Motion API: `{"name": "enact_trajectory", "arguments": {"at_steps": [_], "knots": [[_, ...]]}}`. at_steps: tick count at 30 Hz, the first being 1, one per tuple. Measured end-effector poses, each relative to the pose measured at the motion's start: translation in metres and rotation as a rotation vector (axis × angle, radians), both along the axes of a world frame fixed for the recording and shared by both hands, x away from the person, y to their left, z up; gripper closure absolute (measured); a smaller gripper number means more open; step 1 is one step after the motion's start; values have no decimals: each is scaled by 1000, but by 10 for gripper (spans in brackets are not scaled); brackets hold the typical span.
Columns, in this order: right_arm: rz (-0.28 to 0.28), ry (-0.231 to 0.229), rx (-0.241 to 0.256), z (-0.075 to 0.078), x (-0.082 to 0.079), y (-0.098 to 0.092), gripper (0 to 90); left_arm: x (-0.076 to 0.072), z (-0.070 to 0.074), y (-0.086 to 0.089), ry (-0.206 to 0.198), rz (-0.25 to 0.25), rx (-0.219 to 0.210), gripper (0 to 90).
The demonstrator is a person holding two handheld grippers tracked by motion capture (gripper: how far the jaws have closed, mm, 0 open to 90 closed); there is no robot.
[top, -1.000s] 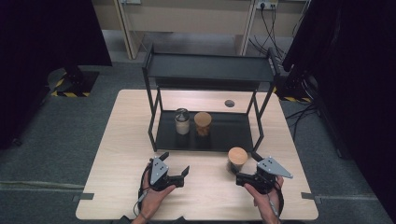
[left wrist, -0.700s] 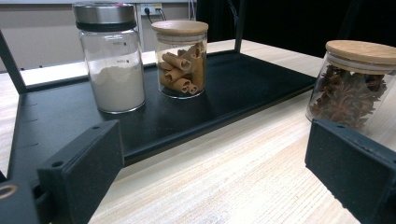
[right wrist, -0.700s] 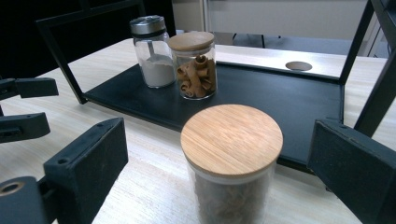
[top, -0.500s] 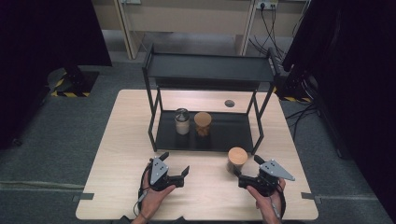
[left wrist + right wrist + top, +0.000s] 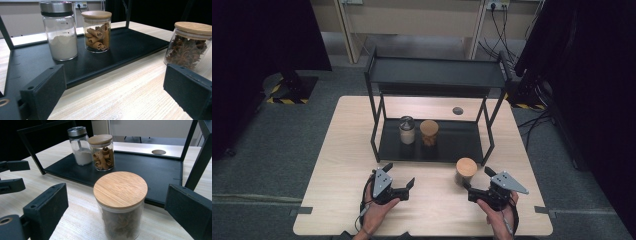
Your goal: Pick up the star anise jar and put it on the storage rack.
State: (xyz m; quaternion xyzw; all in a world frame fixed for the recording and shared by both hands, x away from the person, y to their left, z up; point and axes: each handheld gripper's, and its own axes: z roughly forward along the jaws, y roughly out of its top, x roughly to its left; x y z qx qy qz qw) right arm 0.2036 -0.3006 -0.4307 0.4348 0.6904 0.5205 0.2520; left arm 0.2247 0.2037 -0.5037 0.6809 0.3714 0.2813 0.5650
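A glass jar of star anise (image 5: 466, 170) with a wooden lid stands on the table in front of the black rack. My right gripper (image 5: 476, 178) is open just behind it. In the right gripper view the jar (image 5: 121, 205) stands between and a little ahead of the spread jaws, touching neither. My left gripper (image 5: 399, 175) is open over bare table, with the jar (image 5: 188, 47) off to its right. On the rack's lower tray (image 5: 462, 142) stand a cinnamon-stick jar (image 5: 429, 132) and a metal-lidded jar of white powder (image 5: 406, 130), side by side.
The black rack has thin corner posts (image 5: 488, 131) and an upper shelf (image 5: 437, 72) over the tray. A round cable hole (image 5: 457, 110) lies in the tabletop behind the rack. The tray's right half is bare. Light wood table (image 5: 342, 150) stretches to the left.
My right gripper has edged slightly to the right behind the star anise jar. The jars and the left gripper have not moved.
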Motion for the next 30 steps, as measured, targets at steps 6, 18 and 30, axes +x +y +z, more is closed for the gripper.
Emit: {"name": "enact_trajectory", "arguments": {"at_steps": [6, 18, 30], "knots": [[-3, 9, -5, -1, 0, -1, 50, 0, 0, 0, -2, 0, 1, 40], [2, 24, -7, -4, 1, 0, 50, -1, 0, 0, -6, -1, 2, 39], [9, 38, -29, -9, 5, 5, 50, -2, -1, -1, -7, -1, 3, 40]]}}
